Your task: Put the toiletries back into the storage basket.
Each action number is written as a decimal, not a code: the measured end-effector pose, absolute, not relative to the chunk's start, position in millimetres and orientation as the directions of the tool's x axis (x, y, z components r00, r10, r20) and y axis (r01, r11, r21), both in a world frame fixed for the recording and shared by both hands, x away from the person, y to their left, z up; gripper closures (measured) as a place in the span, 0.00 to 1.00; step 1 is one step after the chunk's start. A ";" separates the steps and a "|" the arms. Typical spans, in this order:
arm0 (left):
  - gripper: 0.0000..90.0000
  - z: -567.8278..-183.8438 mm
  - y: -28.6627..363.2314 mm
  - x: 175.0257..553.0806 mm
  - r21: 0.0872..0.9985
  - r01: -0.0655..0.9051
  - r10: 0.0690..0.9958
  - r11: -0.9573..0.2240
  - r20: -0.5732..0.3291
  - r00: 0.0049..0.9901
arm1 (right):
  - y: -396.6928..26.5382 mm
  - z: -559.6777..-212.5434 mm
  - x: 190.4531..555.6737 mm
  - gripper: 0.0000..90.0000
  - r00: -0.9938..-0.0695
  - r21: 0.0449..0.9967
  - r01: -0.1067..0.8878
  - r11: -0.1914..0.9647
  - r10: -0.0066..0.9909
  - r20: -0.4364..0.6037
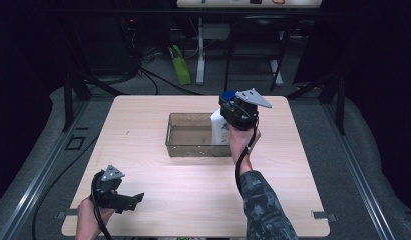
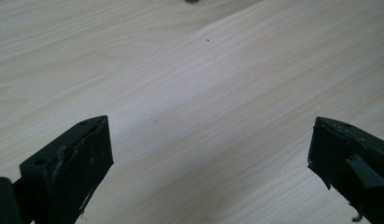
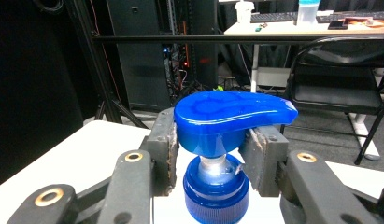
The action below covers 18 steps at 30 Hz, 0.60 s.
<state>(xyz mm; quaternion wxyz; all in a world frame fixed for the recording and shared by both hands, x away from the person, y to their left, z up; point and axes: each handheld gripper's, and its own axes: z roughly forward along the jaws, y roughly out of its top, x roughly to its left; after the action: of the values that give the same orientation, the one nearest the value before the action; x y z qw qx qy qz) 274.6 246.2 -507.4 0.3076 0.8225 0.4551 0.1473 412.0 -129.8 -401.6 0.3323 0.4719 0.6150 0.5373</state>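
A white pump bottle with a blue pump head is shown upright at the right end of the clear plastic bin, mid-table; whether it rests on the bin floor cannot be told. The right gripper is clamped on the pump head, its fingers pressed to either side, a hold judged suited to lifting by the top. The left gripper is held idle near the front edge of the table, fingers spread wide on nothing. Bare tabletop is left around the bin.
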 end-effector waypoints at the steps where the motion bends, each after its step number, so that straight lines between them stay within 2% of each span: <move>1: 0.00 -507.4 246.4 274.6 0.641 0.657 0.839 -0.397 -0.038 0.544 | -131.5 -401.8 411.8 0.65 -0.331 0.974 0.224 -0.030 0.938 0.105; 18: 0.00 -508.1 244.2 274.7 0.639 0.655 0.835 -0.403 -0.037 0.550 | -138.1 -403.4 411.7 0.63 -0.360 0.975 0.221 -0.018 0.928 0.098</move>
<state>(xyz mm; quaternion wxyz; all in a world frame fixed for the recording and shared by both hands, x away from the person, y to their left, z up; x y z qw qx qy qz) 274.7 244.2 -508.1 0.3073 0.8249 0.4515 0.1459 411.7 -138.1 -403.4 0.3257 0.4627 0.6206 0.5428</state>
